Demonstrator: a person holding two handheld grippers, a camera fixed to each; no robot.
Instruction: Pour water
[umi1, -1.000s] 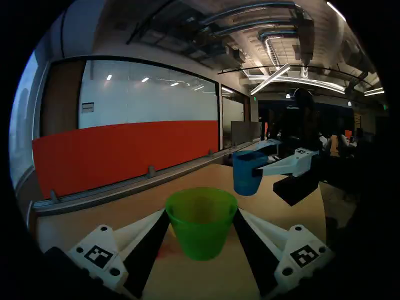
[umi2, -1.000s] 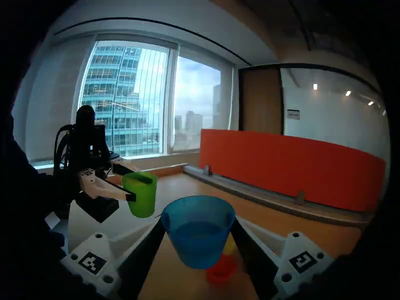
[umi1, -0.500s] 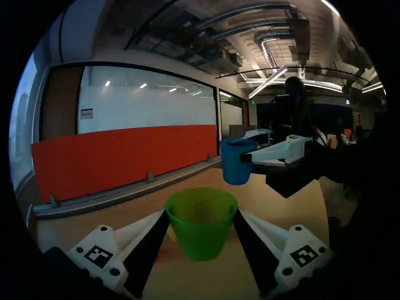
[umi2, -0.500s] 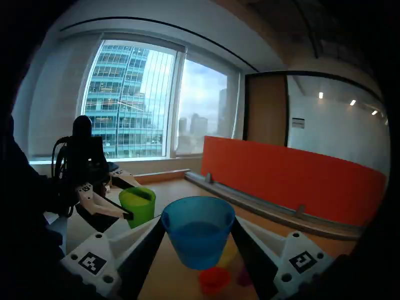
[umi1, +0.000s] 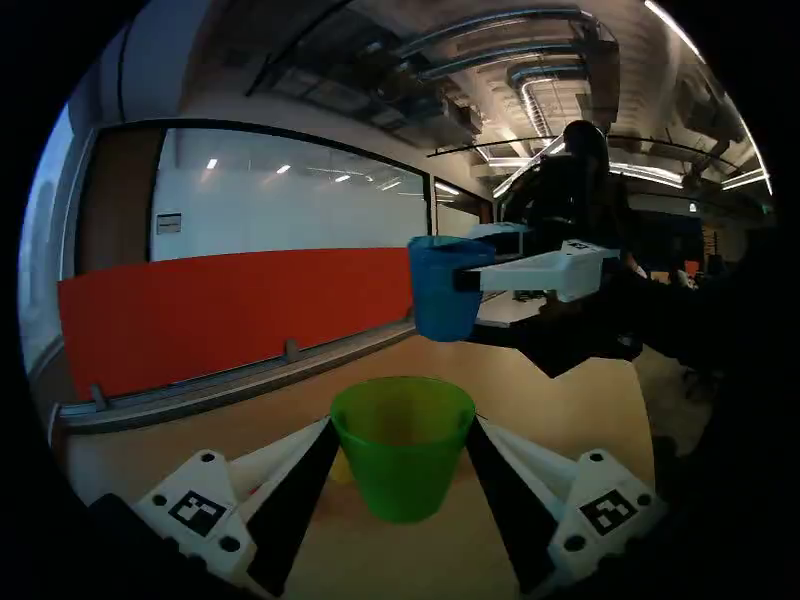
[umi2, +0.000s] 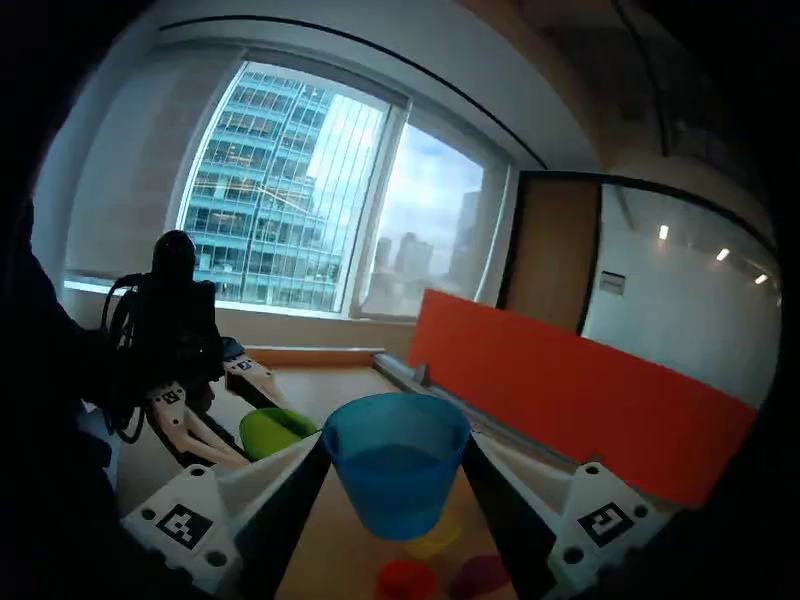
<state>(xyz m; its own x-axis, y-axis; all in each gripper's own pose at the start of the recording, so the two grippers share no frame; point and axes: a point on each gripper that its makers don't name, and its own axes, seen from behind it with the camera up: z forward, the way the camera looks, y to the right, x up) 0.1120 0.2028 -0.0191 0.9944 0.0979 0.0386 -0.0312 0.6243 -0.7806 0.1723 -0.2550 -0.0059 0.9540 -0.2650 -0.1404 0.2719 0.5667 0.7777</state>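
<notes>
Your left gripper (umi1: 403, 432) is closed on the green cup (umi1: 403, 470), both fingers pressing its sides. The cup is upright above the wooden table (umi1: 570, 400). Your right gripper (umi2: 397, 455) is clamped on the blue cup (umi2: 397, 490): water inside, upright, higher than the green cup and just beyond it.
</notes>
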